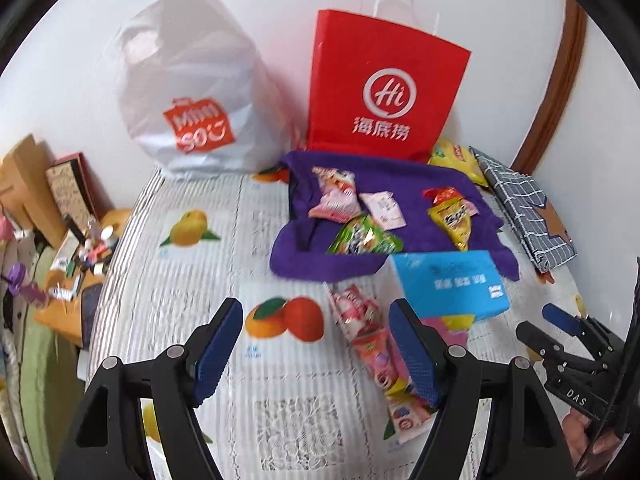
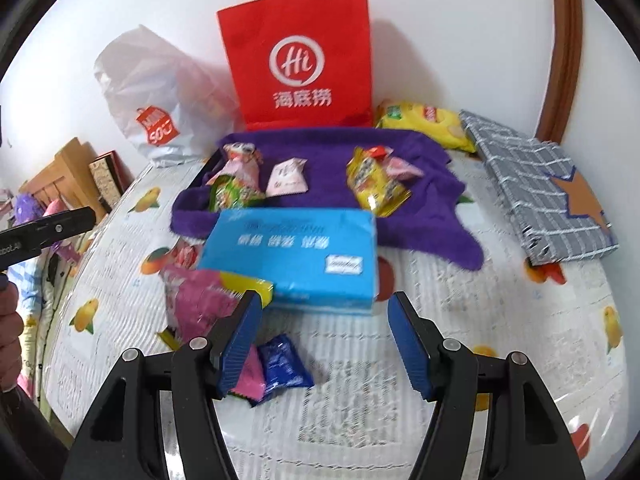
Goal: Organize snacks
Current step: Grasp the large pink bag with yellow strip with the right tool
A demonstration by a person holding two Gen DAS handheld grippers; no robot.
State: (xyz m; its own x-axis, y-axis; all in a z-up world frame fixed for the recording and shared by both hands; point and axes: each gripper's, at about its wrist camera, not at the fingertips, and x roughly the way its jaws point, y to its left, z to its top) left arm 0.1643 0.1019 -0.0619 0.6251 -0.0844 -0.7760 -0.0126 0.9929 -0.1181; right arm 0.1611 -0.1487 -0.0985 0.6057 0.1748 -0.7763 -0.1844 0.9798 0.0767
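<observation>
Both grippers hang over the table with jaws spread wide, nothing between them. Left gripper [image 1: 316,344] sits above the fruit-print cloth [image 1: 168,312], its right finger just beside a pink packet strip [image 1: 368,344]. Right gripper [image 2: 324,340] hovers before the blue box [image 2: 292,256], with a dark blue sachet [image 2: 284,364] and a pink sachet [image 2: 250,376] at its left finger.

Snacks are split: some already lie on the purple towel [image 2: 424,208] (pink pouches [image 2: 286,178], a green bag [image 2: 232,196], a yellow bag [image 2: 376,188]), others lie loose on the cloth near the grippers, including a magenta bag [image 2: 200,304] partly under the box. Chips bag [image 2: 428,120] rests behind the towel, beside the red paper bag [image 2: 300,60]. A white plastic bag [image 1: 192,92] and a grey checked pouch [image 2: 548,188] flank the scene.

Risks, as I judge them: the foil sachets are thin, flat and slick, so a pinch could slide off or grab two at once, since the pink and blue ones overlap. The strip is long and floppy; lifted at one end it would dangle and drag other packets. Pulling the magenta bag could shove the box. The towel is soft and rumpled, so dropped packets may tip off its edge. The cloth looks ribbed and glossy and might bunch under a low finger.
</observation>
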